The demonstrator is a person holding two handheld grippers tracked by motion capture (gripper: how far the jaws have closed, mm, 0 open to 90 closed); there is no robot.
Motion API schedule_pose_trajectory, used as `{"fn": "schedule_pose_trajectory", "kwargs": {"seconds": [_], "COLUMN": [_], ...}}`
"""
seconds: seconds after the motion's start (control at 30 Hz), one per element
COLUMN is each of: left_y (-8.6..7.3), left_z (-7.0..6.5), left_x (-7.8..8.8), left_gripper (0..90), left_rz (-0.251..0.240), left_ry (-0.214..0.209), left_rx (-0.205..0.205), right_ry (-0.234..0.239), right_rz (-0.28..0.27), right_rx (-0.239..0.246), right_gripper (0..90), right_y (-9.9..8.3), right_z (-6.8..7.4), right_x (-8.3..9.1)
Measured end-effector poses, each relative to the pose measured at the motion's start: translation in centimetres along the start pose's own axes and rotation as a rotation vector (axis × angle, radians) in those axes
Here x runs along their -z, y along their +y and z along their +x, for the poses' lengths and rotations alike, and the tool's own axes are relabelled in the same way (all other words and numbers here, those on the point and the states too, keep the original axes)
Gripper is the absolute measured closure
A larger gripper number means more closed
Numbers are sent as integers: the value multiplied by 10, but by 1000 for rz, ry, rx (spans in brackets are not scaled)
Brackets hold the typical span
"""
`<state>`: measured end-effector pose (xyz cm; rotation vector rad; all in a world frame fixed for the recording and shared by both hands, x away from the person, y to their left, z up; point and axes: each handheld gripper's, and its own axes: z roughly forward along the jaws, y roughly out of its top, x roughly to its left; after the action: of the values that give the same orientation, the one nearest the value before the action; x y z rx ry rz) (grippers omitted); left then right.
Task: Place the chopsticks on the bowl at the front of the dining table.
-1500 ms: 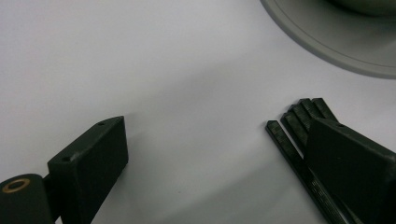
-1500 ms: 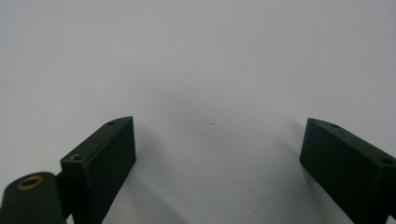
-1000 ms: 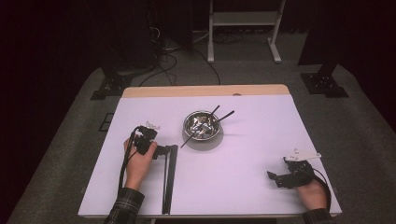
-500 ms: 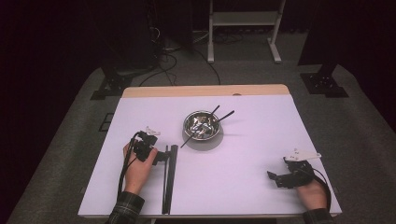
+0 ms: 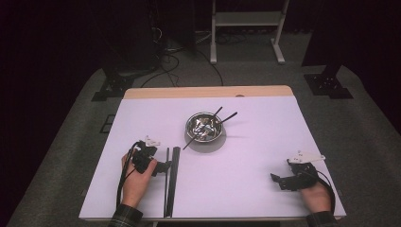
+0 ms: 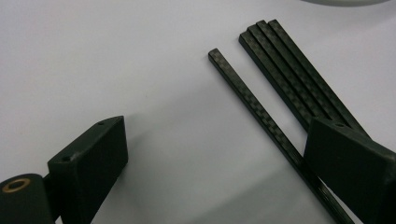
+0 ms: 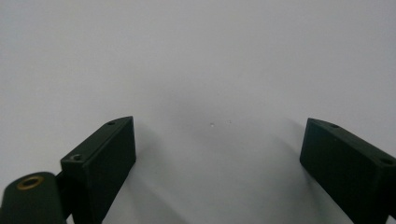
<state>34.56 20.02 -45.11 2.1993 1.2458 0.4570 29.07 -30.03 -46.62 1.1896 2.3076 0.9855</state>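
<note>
Chopsticks (image 6: 261,100): black, carbon-weave checker pattern. Left gripper (image 6: 212,154), right gripper (image 7: 219,154): matte black jaws, brass-coloured insert at pivot. Table (image 5: 255,189): pale lilac-white sheet, light wood strip at far edge. Bowl (image 5: 204,127): shiny silver. Sleeve (image 5: 125,216): dark plaid.

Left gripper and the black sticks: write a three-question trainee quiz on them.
1. True or false: the left gripper is shut on a stick.
2. The single stick lies: A) in the bowl B) beside the bundle C) under the right gripper.
3. Fill in: the bowl holds more ____.

Key: 1 false, its jaws stand open; 2 B; 3 sticks.
</note>
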Motion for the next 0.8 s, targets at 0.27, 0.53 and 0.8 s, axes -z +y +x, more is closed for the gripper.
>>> {"fn": "schedule_pose_trajectory", "kwargs": {"seconds": [0.27,0.53,0.8], "left_y": [-10,-19,-30], "left_z": [-7,-13,-20], "left_x": [8,16,25], "left_gripper": [52,53,52], "left_rz": [-1,4,10], "left_ry": [-5,-12,-18], "left_rx": [-8,-15,-26], "right_ry": [0,0,0], "right_rz": [0,0,0], "right_rx": [0,0,0], "right_gripper": [91,91,91], "right_y": [0,0,0], "right_z": [0,0,0], "right_x": [0,0,0]}}
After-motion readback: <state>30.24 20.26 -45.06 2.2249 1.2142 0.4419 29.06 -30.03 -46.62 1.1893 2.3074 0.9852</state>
